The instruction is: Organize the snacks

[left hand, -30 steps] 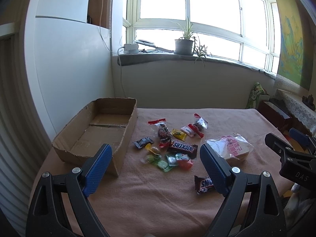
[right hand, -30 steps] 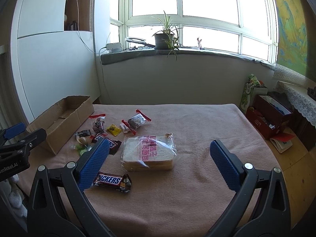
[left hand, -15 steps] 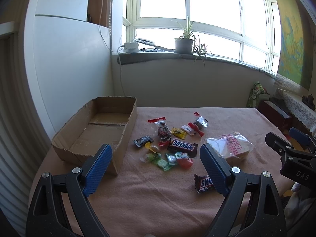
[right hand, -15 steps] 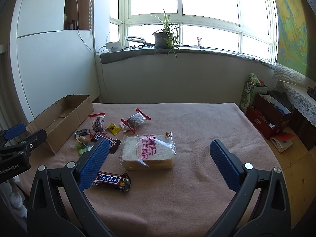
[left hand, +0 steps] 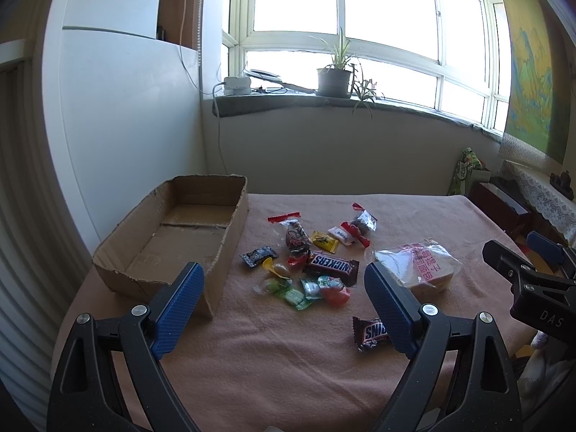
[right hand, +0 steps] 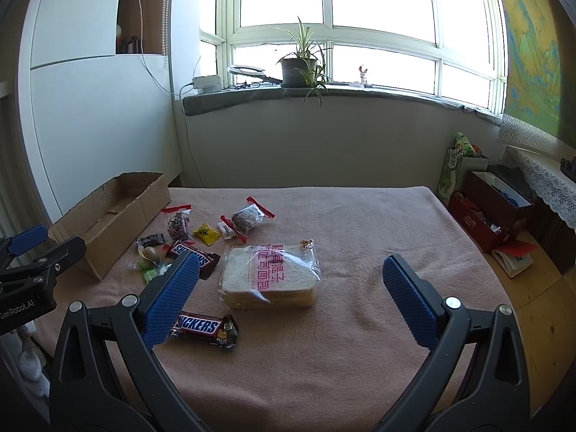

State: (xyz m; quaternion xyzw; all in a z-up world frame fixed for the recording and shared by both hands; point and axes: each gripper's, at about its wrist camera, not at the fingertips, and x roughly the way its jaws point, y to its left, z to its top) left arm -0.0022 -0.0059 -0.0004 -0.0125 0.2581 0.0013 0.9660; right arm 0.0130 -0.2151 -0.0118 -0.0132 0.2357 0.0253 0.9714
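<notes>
Both your grippers, left gripper (left hand: 284,306) and right gripper (right hand: 291,291), hang spread, empty. The bagged bread (right hand: 270,275), frame centre, is probably soft: pinch its slack plastic edge lightly.

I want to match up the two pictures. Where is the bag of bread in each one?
Left wrist view: the bag of bread lies right of the middle, partly behind the left gripper's right finger.
Right wrist view: the bag of bread lies near the middle, between the open fingers of the right gripper.
Shared landmark: the cardboard box, left of the snacks in both.
</notes>
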